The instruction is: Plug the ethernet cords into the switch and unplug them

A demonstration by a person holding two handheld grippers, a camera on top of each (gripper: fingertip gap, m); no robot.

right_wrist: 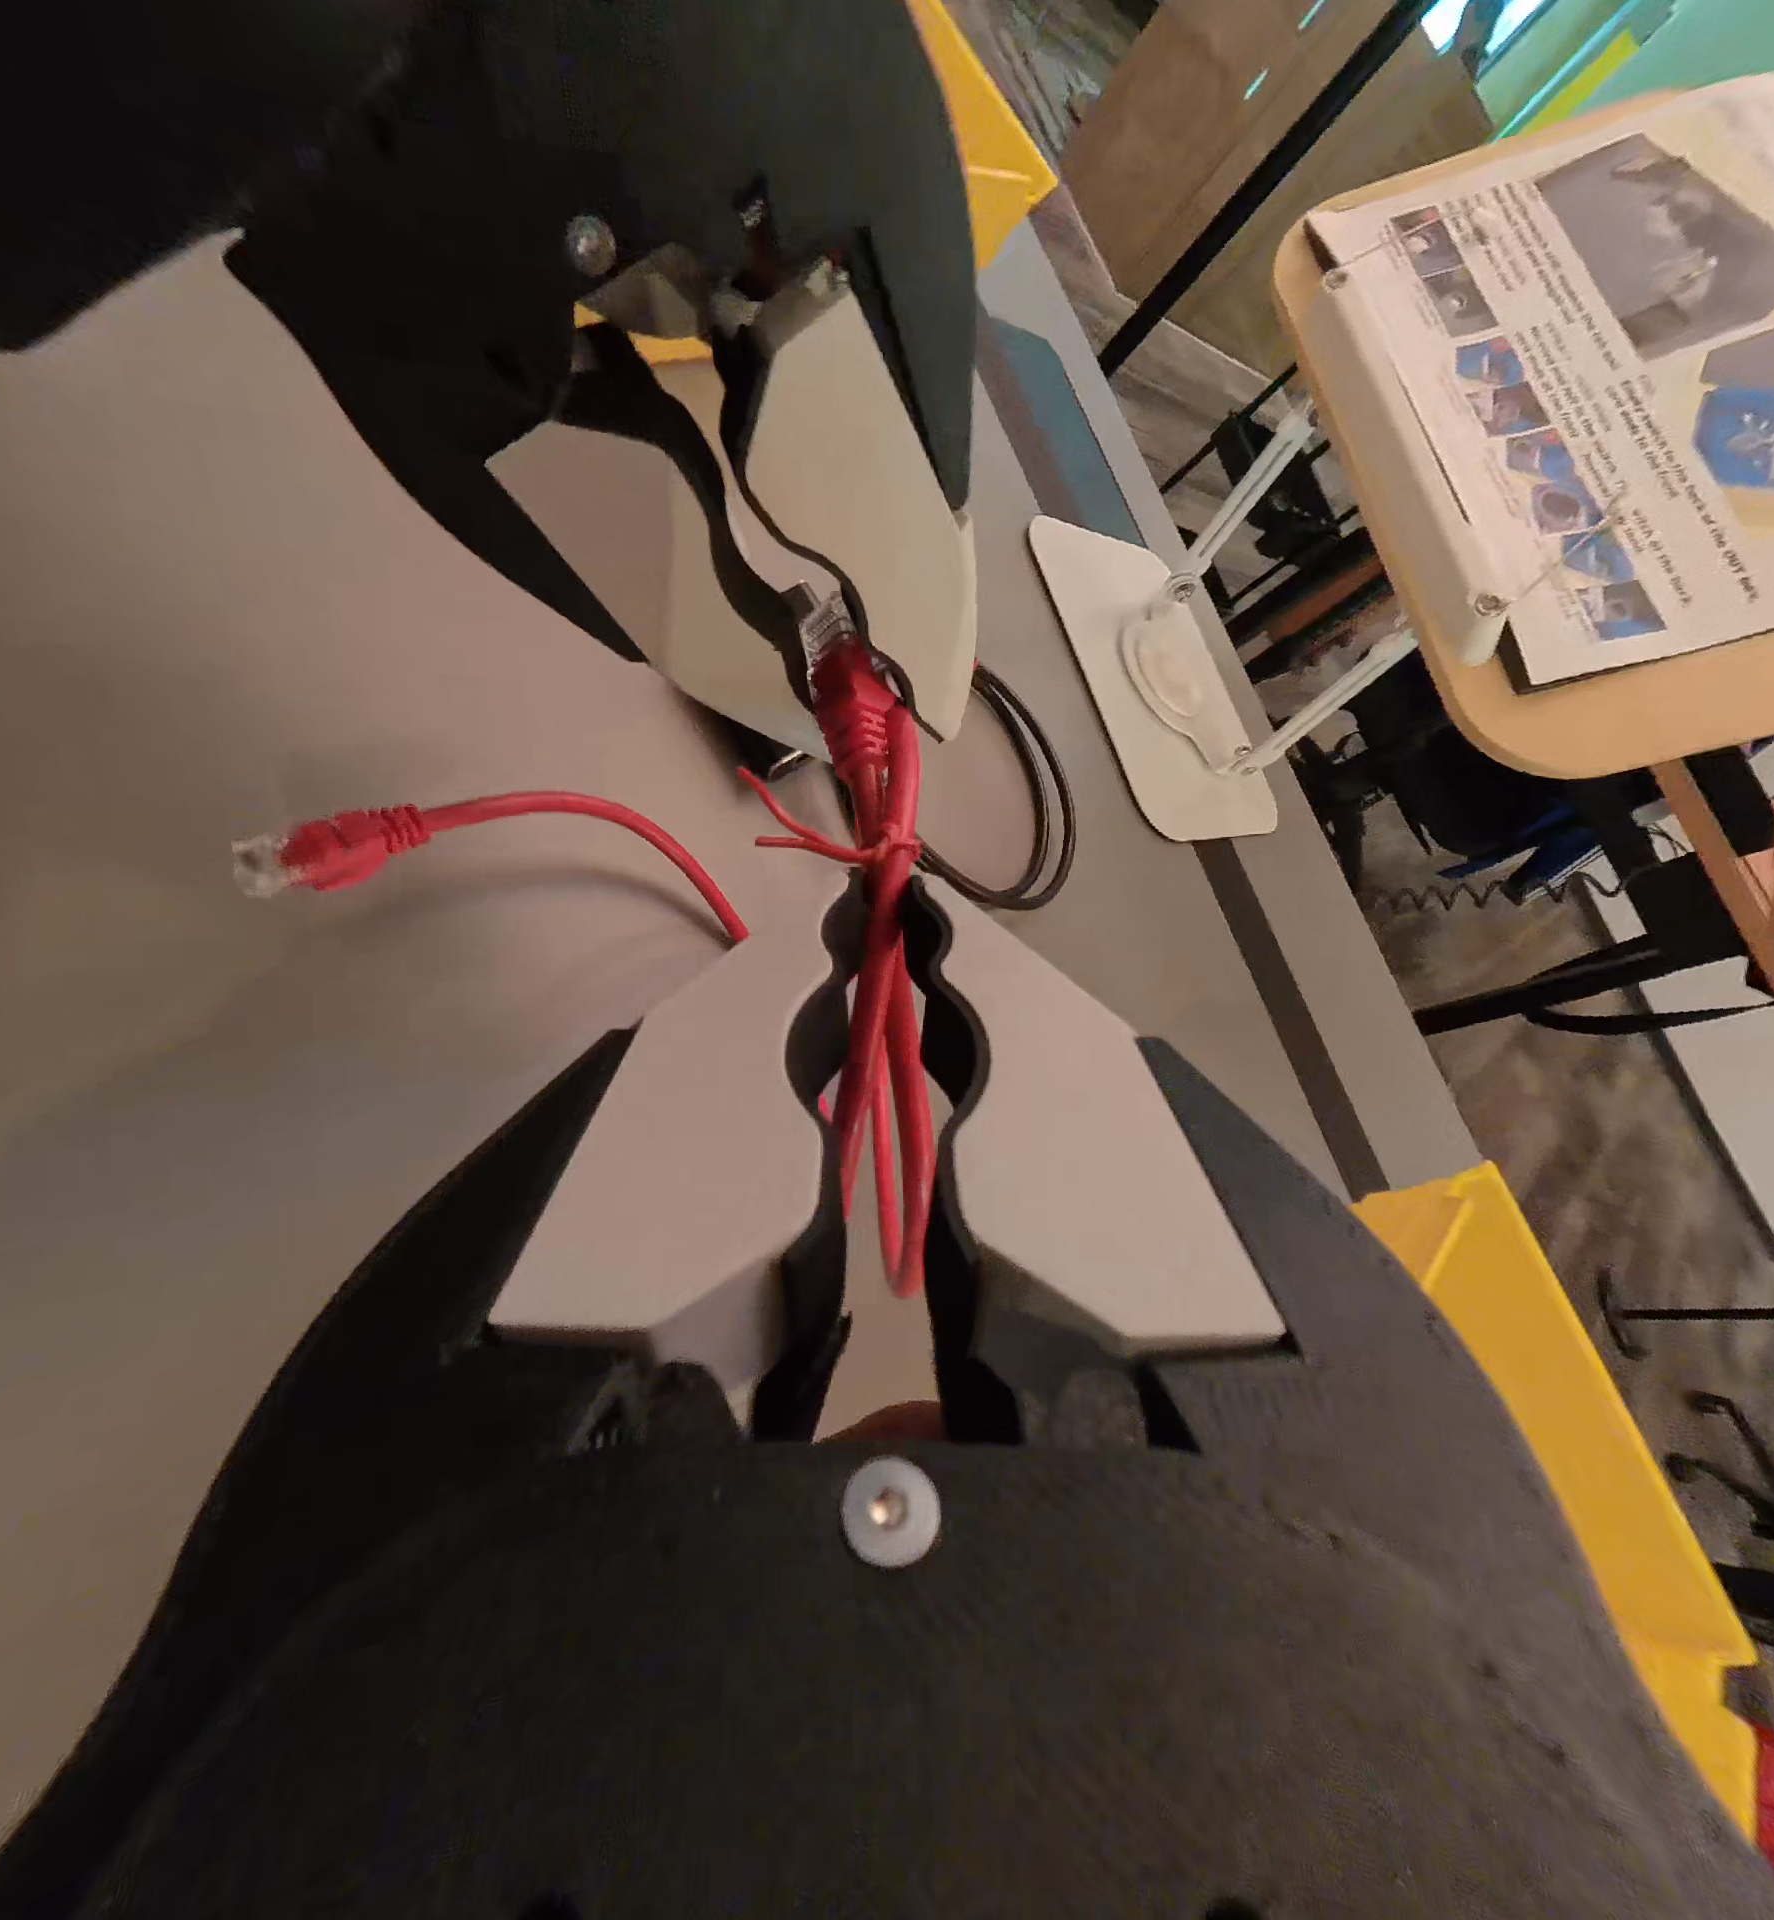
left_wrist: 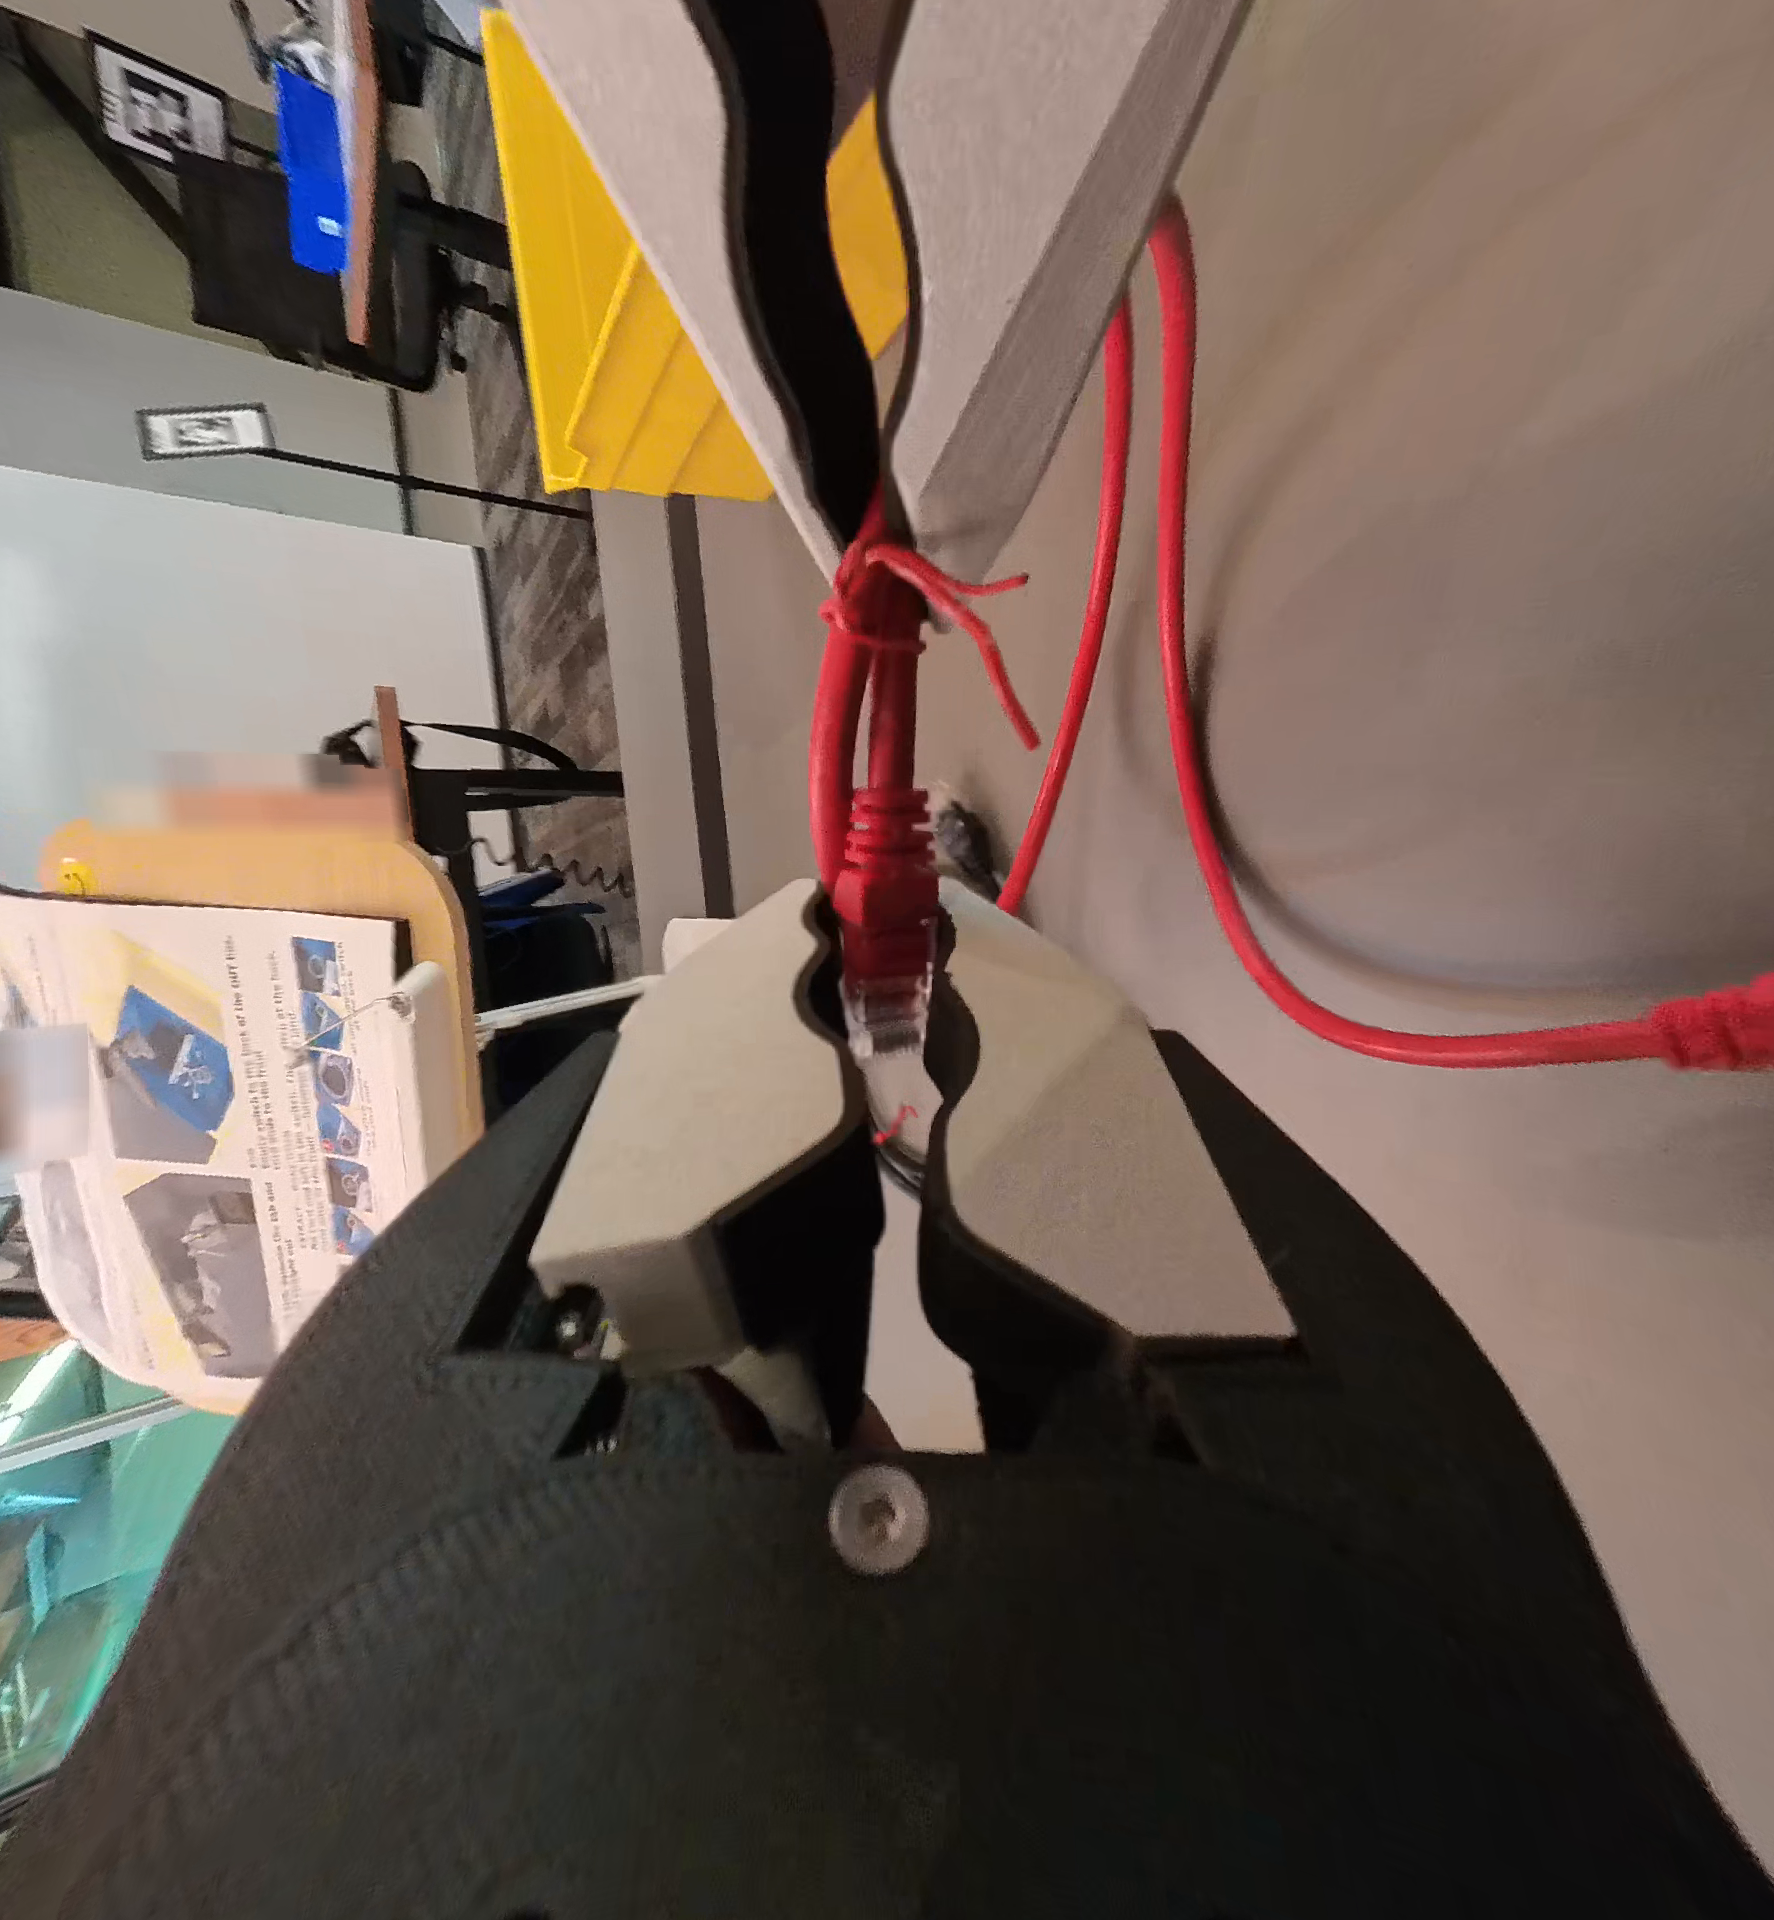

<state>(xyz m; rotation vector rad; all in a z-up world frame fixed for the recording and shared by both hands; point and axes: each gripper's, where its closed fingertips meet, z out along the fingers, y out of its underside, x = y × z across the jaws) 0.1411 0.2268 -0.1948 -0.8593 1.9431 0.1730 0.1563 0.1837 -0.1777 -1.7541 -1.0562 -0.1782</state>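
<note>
Each camera sits just behind its own gripper, looking forward along the fingers, close over the grey tabletop [right_wrist: 239,623]. The two views face each other: both share the tied red ethernet cord [left_wrist: 878,727] [right_wrist: 883,1039], the opposite gripper, the yellow bin [left_wrist: 592,312] and the instruction sheet [right_wrist: 1589,416]

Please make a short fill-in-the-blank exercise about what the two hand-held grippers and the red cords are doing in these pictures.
1. The left hand-held gripper is shut on the clear ____ of a red ethernet cord.
2. The right hand-held gripper grips the cord's folded bundle, tied with a thin ____ twist tie.
3. A second red plug lies loose on the ____ table.

Missing words: plug; red; grey
</note>
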